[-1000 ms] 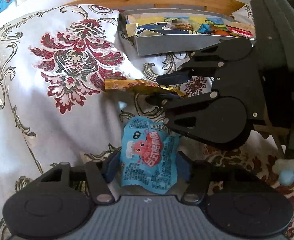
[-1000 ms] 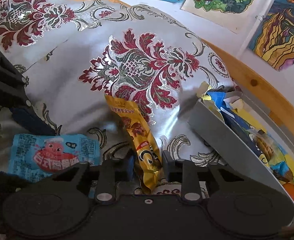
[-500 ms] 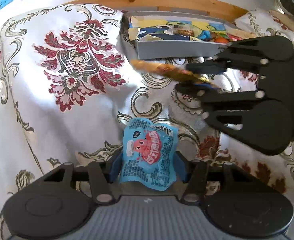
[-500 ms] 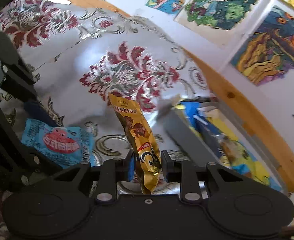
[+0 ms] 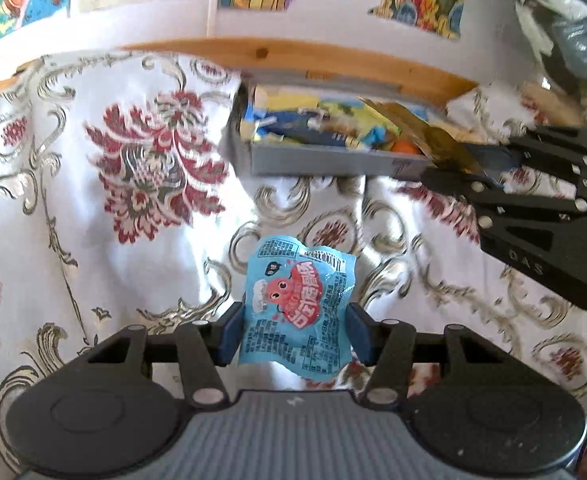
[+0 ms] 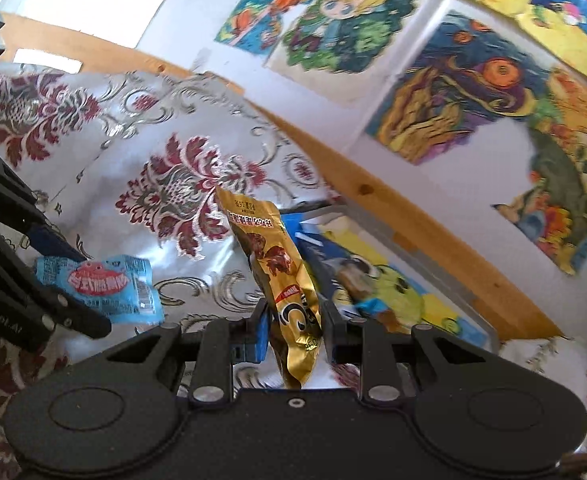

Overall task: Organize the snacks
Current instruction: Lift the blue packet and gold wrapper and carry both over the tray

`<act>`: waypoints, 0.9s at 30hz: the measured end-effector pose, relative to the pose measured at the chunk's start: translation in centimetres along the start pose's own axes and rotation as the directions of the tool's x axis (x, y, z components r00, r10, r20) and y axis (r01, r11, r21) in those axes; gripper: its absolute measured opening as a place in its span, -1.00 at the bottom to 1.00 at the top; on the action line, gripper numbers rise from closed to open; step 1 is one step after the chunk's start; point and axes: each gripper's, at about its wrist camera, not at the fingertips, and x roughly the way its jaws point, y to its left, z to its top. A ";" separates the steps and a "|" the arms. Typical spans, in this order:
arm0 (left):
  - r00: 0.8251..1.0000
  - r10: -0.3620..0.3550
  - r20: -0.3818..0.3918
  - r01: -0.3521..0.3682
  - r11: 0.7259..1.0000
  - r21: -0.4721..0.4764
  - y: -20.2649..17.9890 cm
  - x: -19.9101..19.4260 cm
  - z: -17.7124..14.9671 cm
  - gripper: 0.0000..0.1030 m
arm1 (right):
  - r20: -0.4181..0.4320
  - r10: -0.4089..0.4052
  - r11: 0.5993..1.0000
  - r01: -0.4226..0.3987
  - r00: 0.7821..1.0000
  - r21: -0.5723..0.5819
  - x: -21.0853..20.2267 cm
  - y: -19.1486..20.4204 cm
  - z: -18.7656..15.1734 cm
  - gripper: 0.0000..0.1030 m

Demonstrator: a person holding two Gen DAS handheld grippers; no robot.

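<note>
Up they both come off the floral cloth: the right gripper [image 6: 296, 330], pinching the gold foil snack packet [image 6: 279, 276], has swung over the grey snack-filled tray [image 5: 325, 160]. The left gripper [image 5: 295, 332] keeps its squeeze on the blue crinkly snack pouch [image 5: 297, 308], trailing short of that tray; a drop looks close.

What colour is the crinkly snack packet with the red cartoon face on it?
The crinkly plastic snack packet is light blue, with a red cartoon face. The left wrist view shows it best.

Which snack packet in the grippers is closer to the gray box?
The gold packet, held by the right gripper, reaches over the gray box. The blue packet in the left gripper is farther back.
</note>
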 end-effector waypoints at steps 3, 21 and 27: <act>0.999 0.009 0.040 -0.008 1.000 -0.023 -0.8 -1.2 0.2 0.13 | 0.004 -0.026 0.999 0.026 1.000 0.020 -2.0 -1.1 -0.3 -0.46; 0.988 0.098 0.121 -0.084 0.990 -0.114 -9.1 3.8 9.0 0.14 | 0.018 -0.198 0.927 0.182 0.980 0.330 -2.9 -11.2 -4.3 -0.46; 0.987 0.132 0.094 -0.119 0.983 -0.138 -9.9 7.9 12.8 0.15 | -0.011 -0.212 0.847 0.189 0.977 0.496 0.7 -14.9 -6.0 -0.46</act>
